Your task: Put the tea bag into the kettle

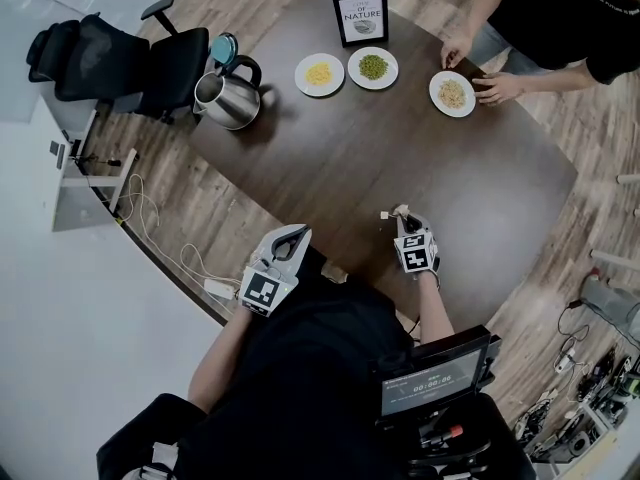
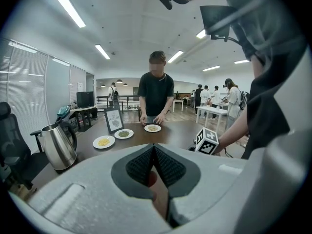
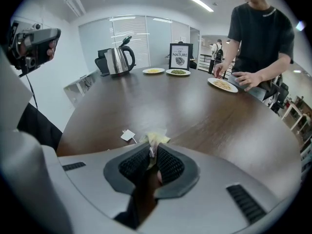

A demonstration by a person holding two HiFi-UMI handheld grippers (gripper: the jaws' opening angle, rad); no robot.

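The steel kettle (image 1: 228,98) stands at the table's far left, its teal lid (image 1: 224,48) tipped open. It also shows in the left gripper view as the kettle (image 2: 57,147) and far off in the right gripper view as the kettle (image 3: 119,60). My right gripper (image 1: 404,216) is low over the near table edge, shut on a pale yellow tea bag (image 3: 156,139). The bag's small white tag (image 3: 128,135) lies on the wood just to the left. My left gripper (image 1: 291,238) hangs at the near edge, shut and empty (image 2: 153,150).
Two plates, yellow (image 1: 319,74) and green (image 1: 372,67), sit beside a framed sign (image 1: 360,16) near the kettle. A person at the far right has both hands at a third plate (image 1: 452,93). An office chair (image 1: 120,63) stands left of the table.
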